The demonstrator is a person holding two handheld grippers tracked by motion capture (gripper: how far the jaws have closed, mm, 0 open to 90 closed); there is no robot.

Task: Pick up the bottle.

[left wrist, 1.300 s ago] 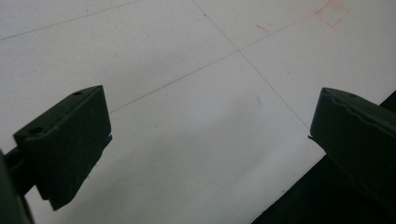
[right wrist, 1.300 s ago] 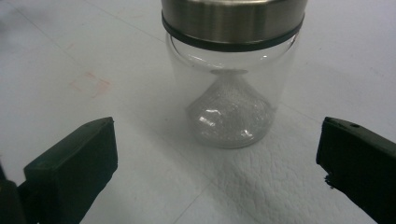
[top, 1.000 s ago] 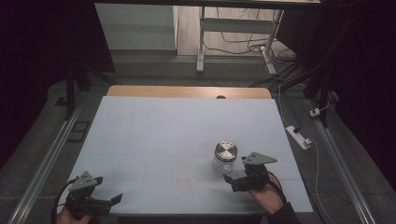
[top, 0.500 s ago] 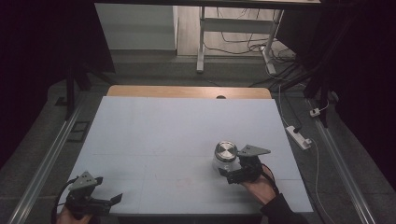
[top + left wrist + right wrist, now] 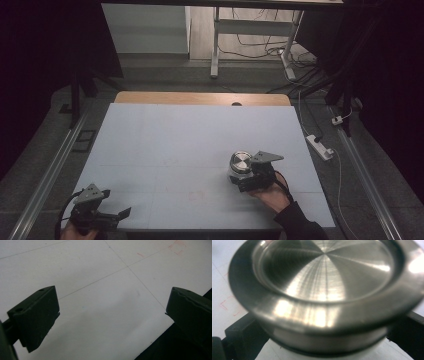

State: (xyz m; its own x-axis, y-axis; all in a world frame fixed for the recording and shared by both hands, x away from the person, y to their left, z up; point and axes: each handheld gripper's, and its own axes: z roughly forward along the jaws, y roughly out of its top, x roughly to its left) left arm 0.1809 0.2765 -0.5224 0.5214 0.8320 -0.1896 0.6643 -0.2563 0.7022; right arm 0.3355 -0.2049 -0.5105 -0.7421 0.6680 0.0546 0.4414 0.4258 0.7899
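Across the middle of the high view, spreading as a pale blue worktop (image 5: pixel 190 150), with a wooden strip along its far edge and faint grid lines and small red marks on the surface.

Right of centre in that frame, toward the lower part of the sheet, standing upright: a jar (image 5: pixel 240 168) with a pale body and a brushed-metal lid (image 5: pixel 324 272). Judging by the look of it: probably rigid, fairly weighty for its size, and smooth enough to be slipping under a loose pinch; possibly breakable if the body is glass, though not telling for sure. Best taking hold low on the body, just beneath the overhanging lid rim, where the rim is helping against sliding down.

Lower right of the high frame, resting beside the jar: the right hand-held gripper (image 5: pixel 246 181), held by a hand (image 5: pixel 272 195). Seen in its own view, jaws flanking the jar body under the lid, one black pad (image 5: pixel 244 340) at lower left and the other at the right edge, apparently touching both sides; looking like pinching the jar, though firmness of the squeeze not telling.

Lower left corner of the high frame, hovering near the front edge: the left hand-held gripper (image 5: pixel 107 216), jaws spread wide, holding nothing, bare sheet between them.
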